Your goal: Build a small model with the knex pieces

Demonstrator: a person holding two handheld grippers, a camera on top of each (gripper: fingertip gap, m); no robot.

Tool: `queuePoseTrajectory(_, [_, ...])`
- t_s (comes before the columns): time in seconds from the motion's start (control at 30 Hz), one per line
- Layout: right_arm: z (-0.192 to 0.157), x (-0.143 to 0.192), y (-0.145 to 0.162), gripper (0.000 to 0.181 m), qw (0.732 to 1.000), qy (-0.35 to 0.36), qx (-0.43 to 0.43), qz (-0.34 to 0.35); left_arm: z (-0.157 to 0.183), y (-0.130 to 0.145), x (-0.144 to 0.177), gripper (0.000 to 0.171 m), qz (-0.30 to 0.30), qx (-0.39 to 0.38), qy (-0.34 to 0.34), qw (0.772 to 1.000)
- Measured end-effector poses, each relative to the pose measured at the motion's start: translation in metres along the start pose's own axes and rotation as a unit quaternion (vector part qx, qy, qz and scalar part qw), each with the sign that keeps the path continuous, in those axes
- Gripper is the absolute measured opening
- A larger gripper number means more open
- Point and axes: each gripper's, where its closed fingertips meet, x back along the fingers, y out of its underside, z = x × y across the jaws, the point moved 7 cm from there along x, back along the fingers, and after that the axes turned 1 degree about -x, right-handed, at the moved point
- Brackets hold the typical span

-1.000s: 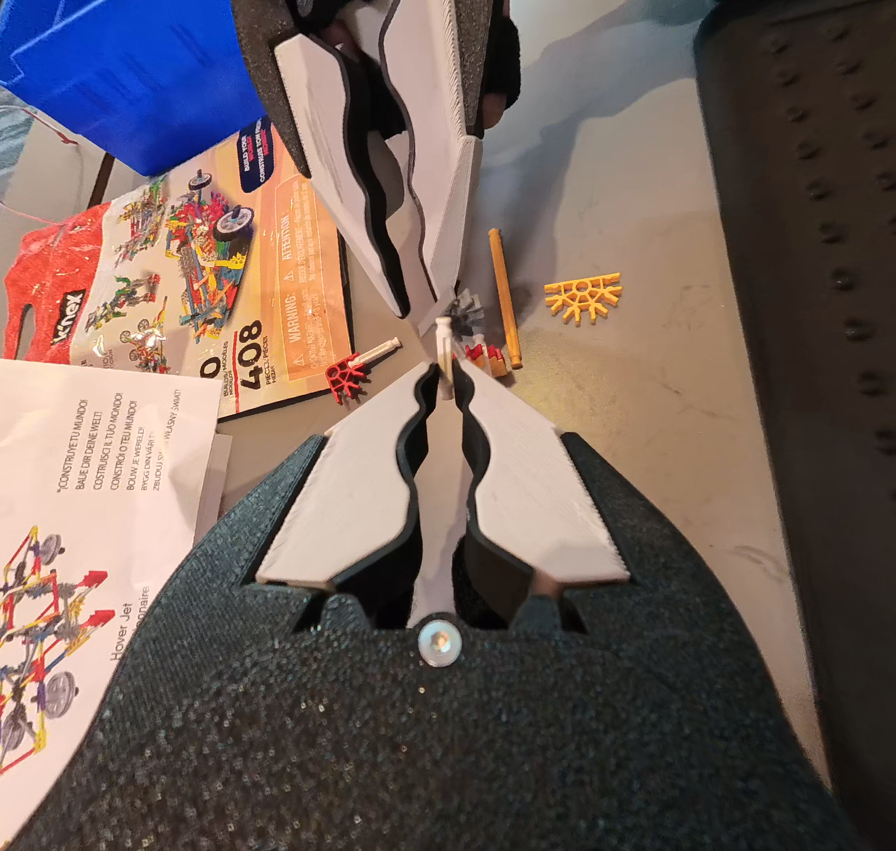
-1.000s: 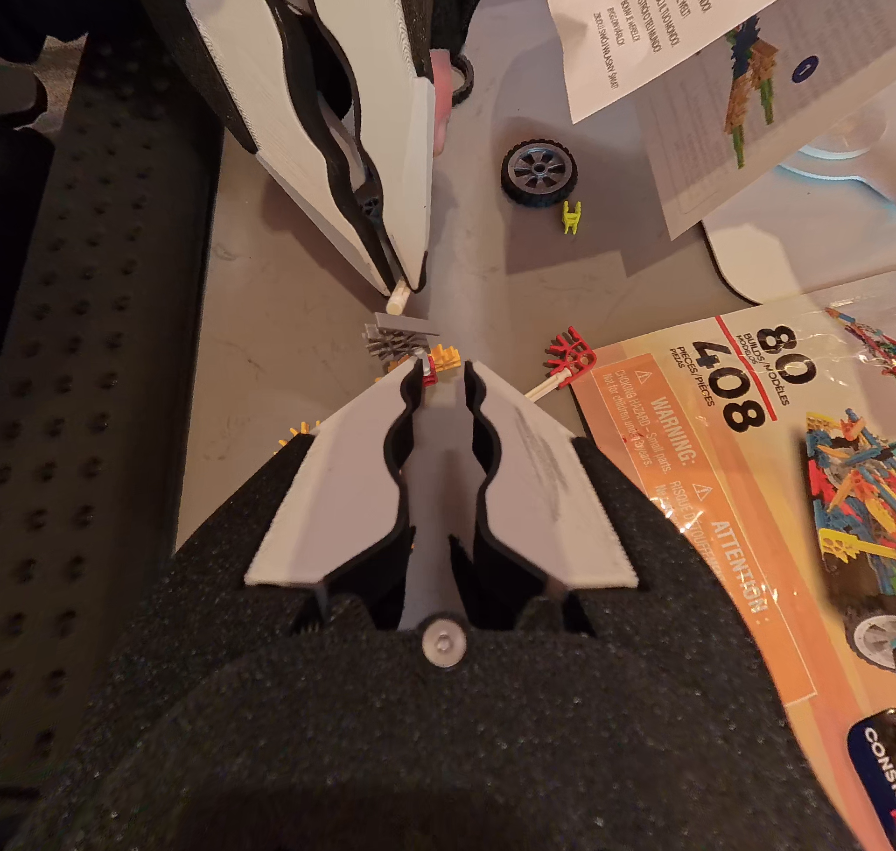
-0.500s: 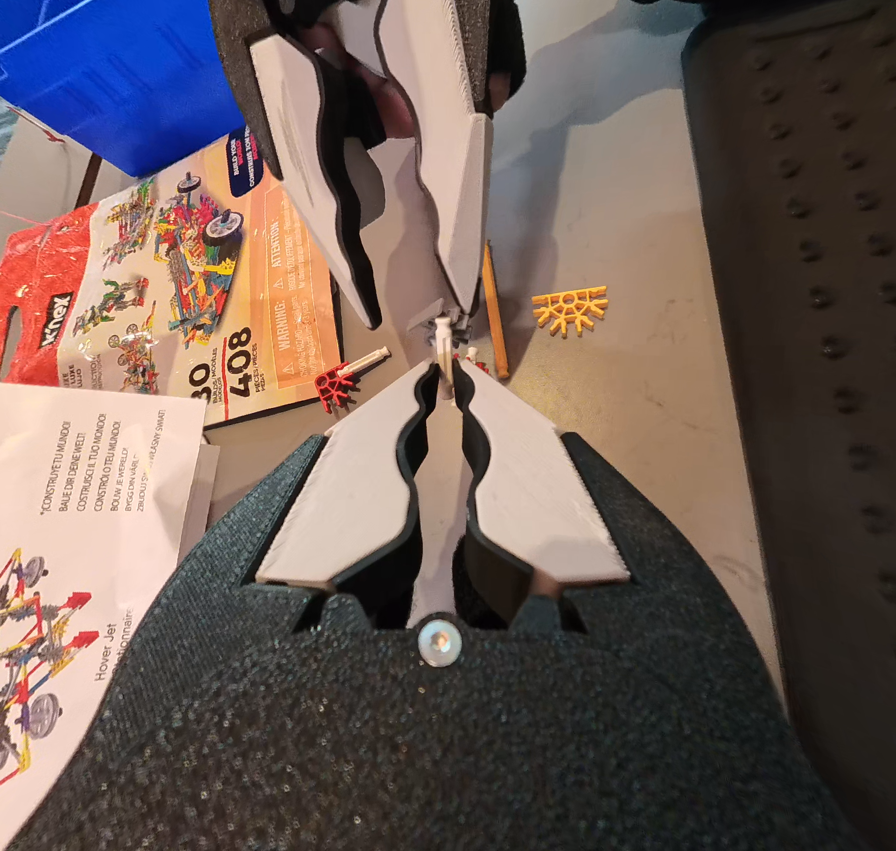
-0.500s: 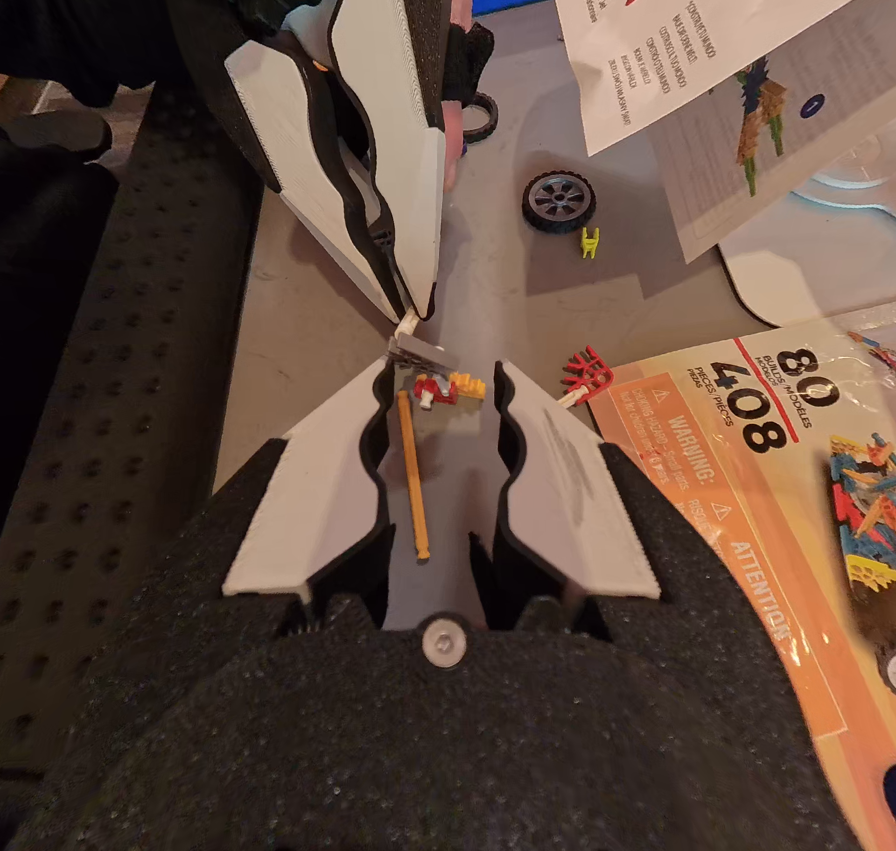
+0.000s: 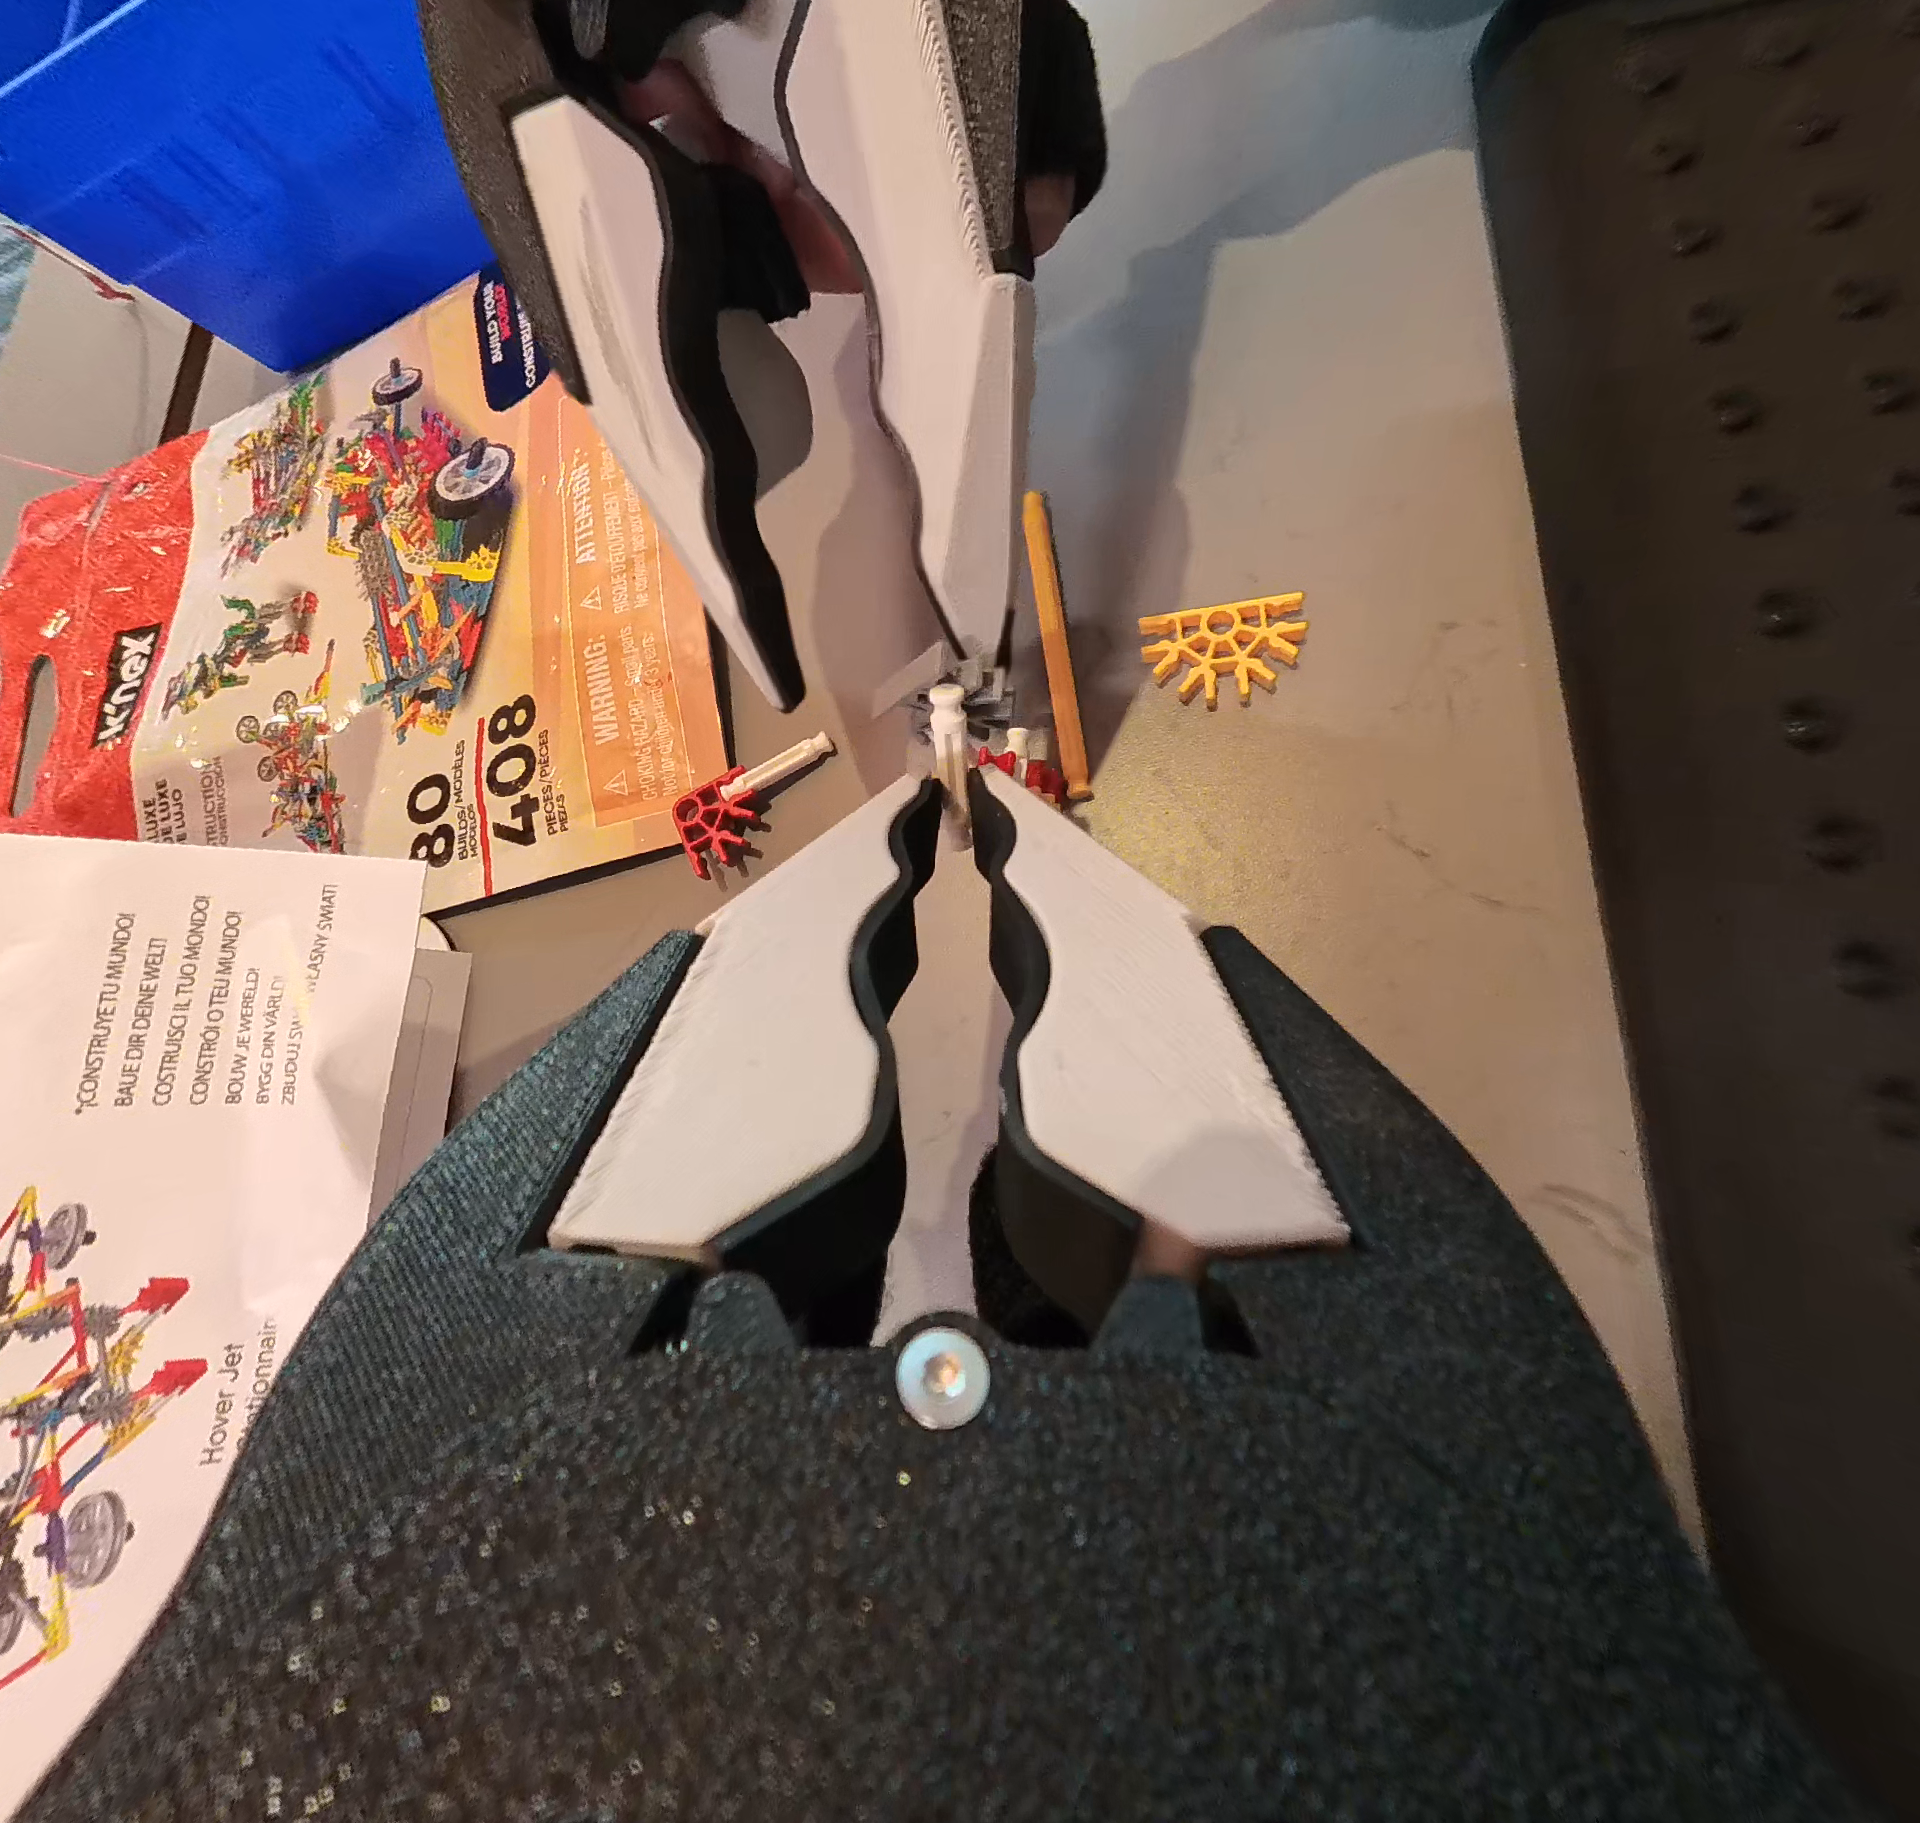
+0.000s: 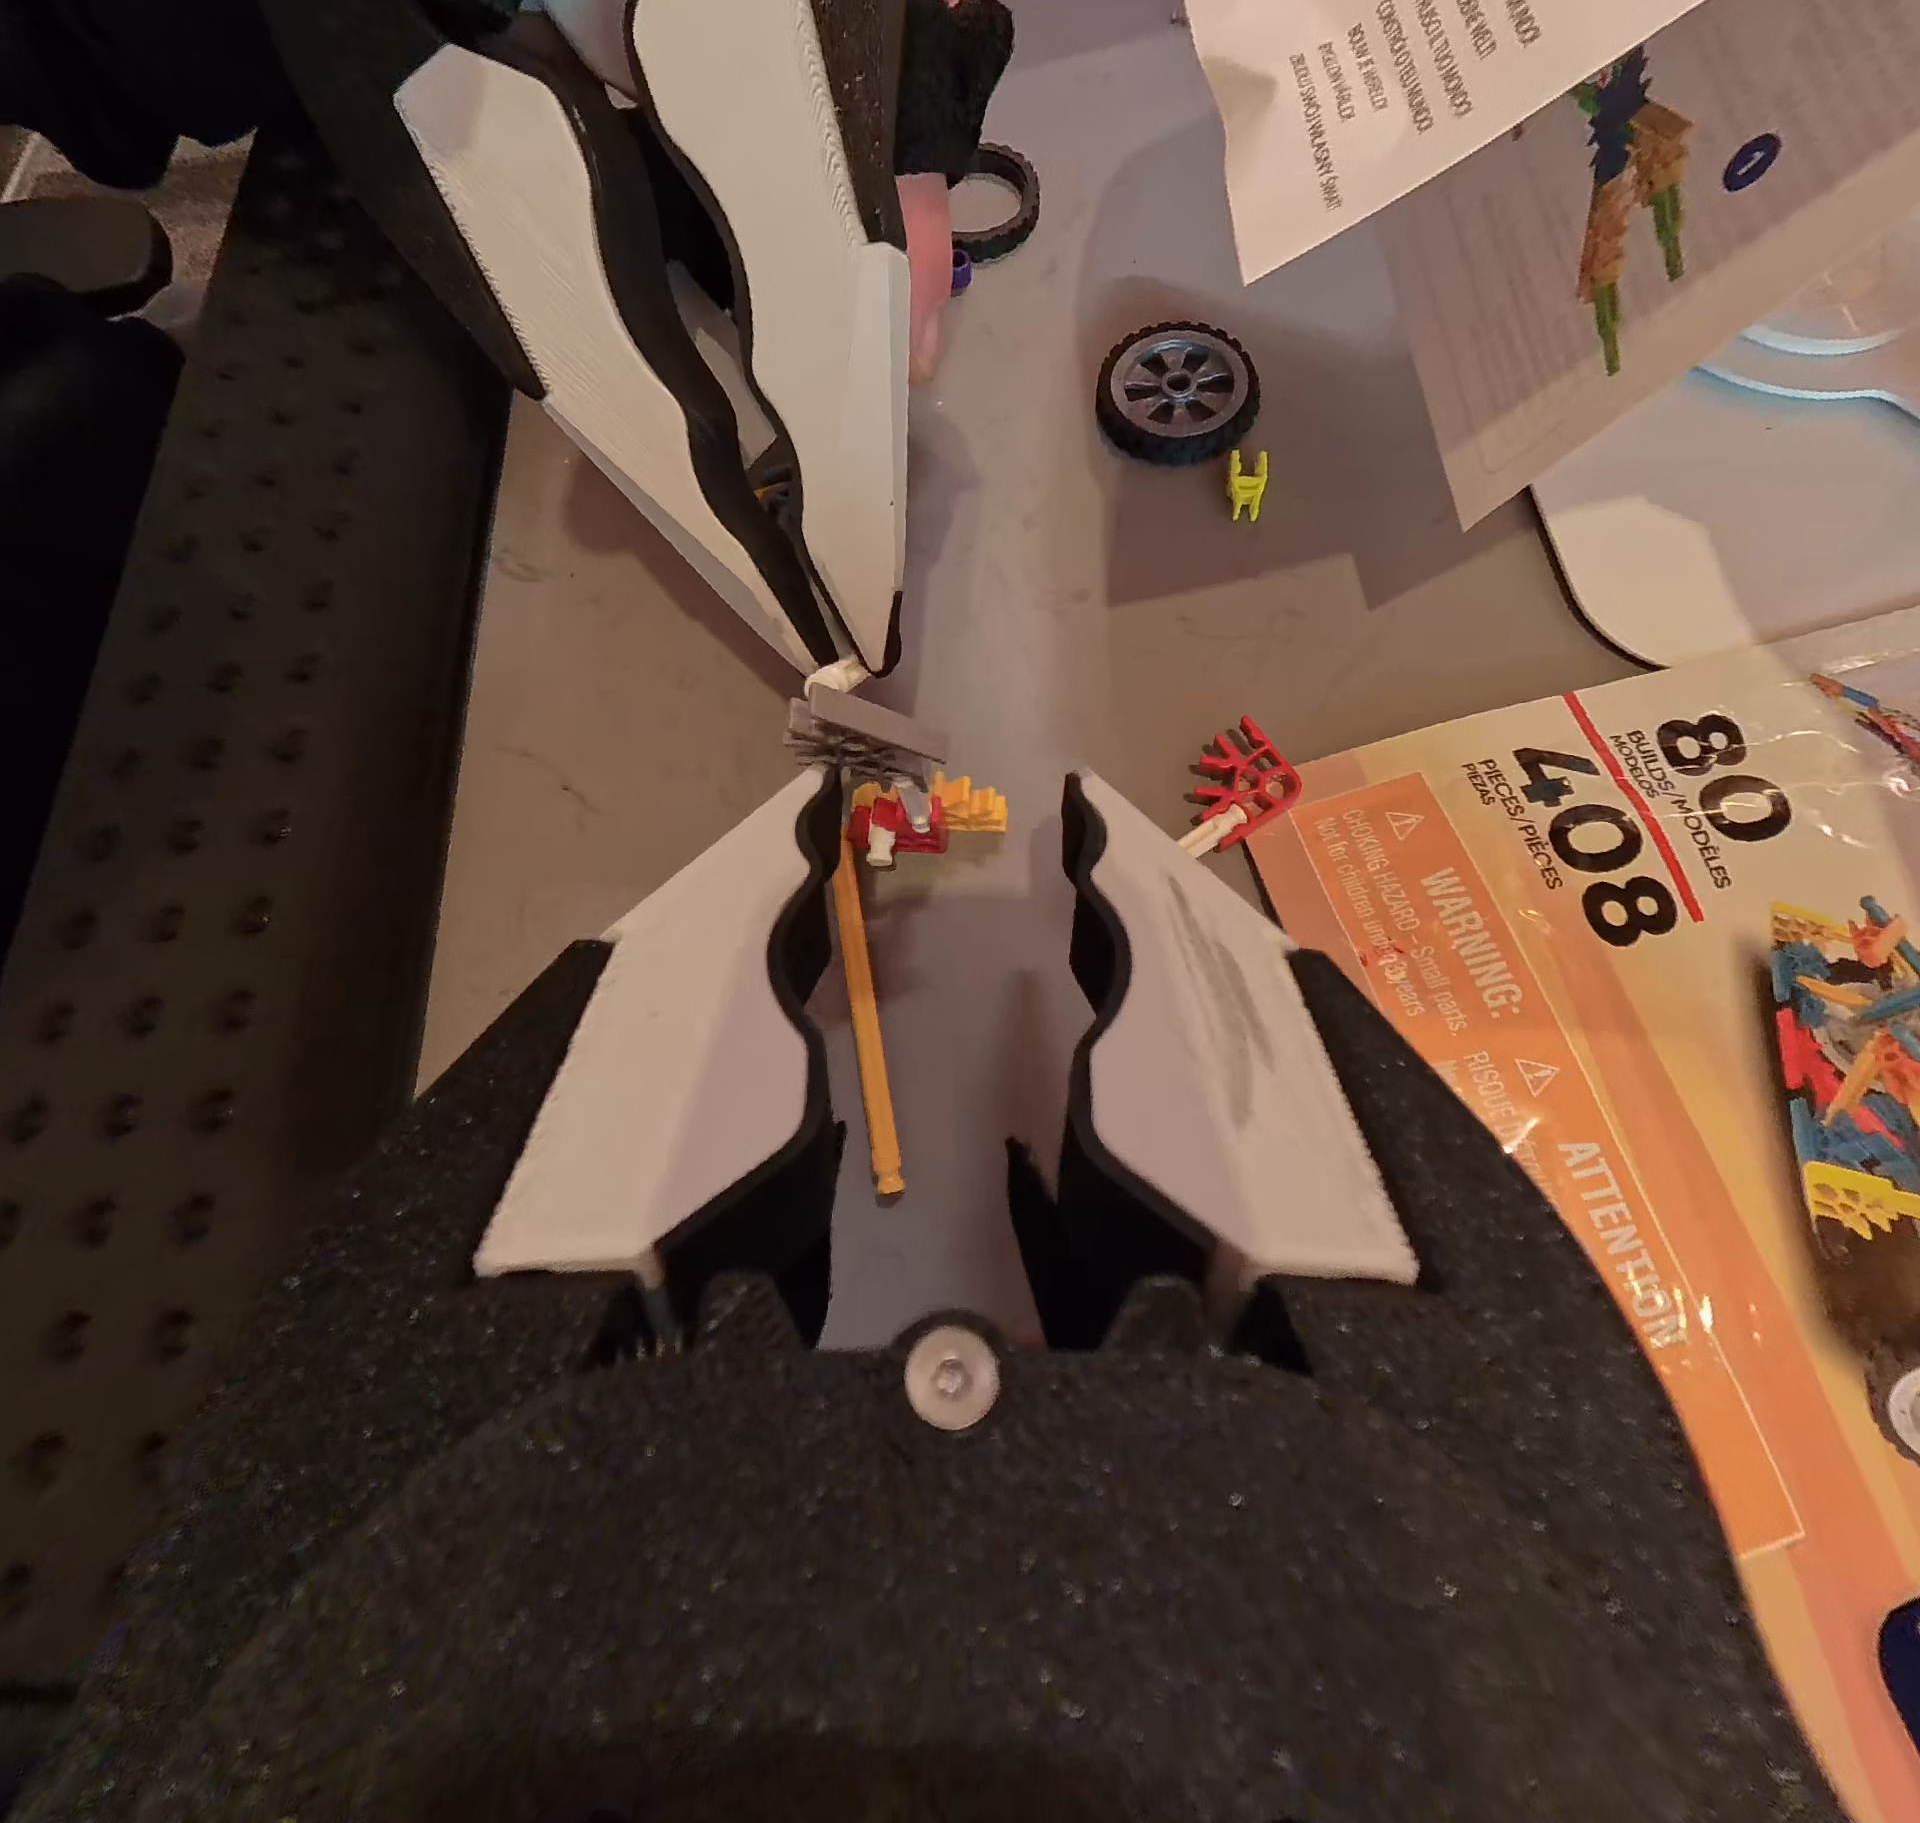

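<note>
L gripper (image 5: 954, 805): jaws nearly closed, pinching a short white rod (image 5: 948, 734) at the tips. Rod end pokes out past the tips, against a grey connector (image 5: 961, 698) on the table (image 5: 1299, 890). Same seen from the R wrist view: L gripper (image 6: 854, 667) comes in from upper left, tips clamped on the rod (image 6: 836, 677), grey connector (image 6: 862, 739) just below.

R gripper (image 6: 948, 802): jaws wide apart, holding nothing. Its left finger tip sits beside the grey connector. Between the fingers on the table: a yellow rod (image 6: 868, 1025) lying lengthwise along the left finger, a red/white piece (image 6: 894, 826) at its far end, and an orange connector (image 6: 971, 802) touching that piece. In the L wrist view the R gripper (image 5: 894, 672) reaches in from the top, spread open, one tip at the grey connector, yellow rod (image 5: 1055, 646) just beside it.

Nearby items:
- Red connector w/ white rod (image 6: 1242, 797), at the edge of the printed bag (image 6: 1558, 994), beside the R gripper's right finger.
- Orange fan connector (image 5: 1224, 643), apart to the right of the yellow rod, L view.
- Wheel (image 6: 1177, 393) and small lime clip (image 6: 1247, 487), touching or nearly so; cannot tell which.
- Loose tyre (image 6: 997, 202) further back, partly behind a gloved hand (image 6: 935, 132).
- Instruction sheets (image 6: 1455, 59), blue bin (image 5: 208, 132).
- Black dimpled mat (image 5: 1714, 630) along the table edge.
</note>
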Motion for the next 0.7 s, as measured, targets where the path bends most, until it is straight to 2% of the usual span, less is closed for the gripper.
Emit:
queuePoseTrajectory(0.4, [0.005,-0.001,0.001,0.041,1.000,0.024,-0.004,-0.008,-0.001,0.006,0.001,0.005,-0.015,-0.003,0.005,1.000])
queuePoseTrajectory(0.53, [0.009,0.000,0.002,0.041,0.999,0.034,-0.010,-0.009,-0.004,0.023,-0.003,0.005,-0.063,-0.006,0.005,0.998])
queuePoseTrajectory(0.7, [0.024,-0.004,0.012,0.031,0.995,0.077,-0.039,-0.040,-0.003,0.041,-0.013,0.004,-0.118,-0.013,0.011,0.993])
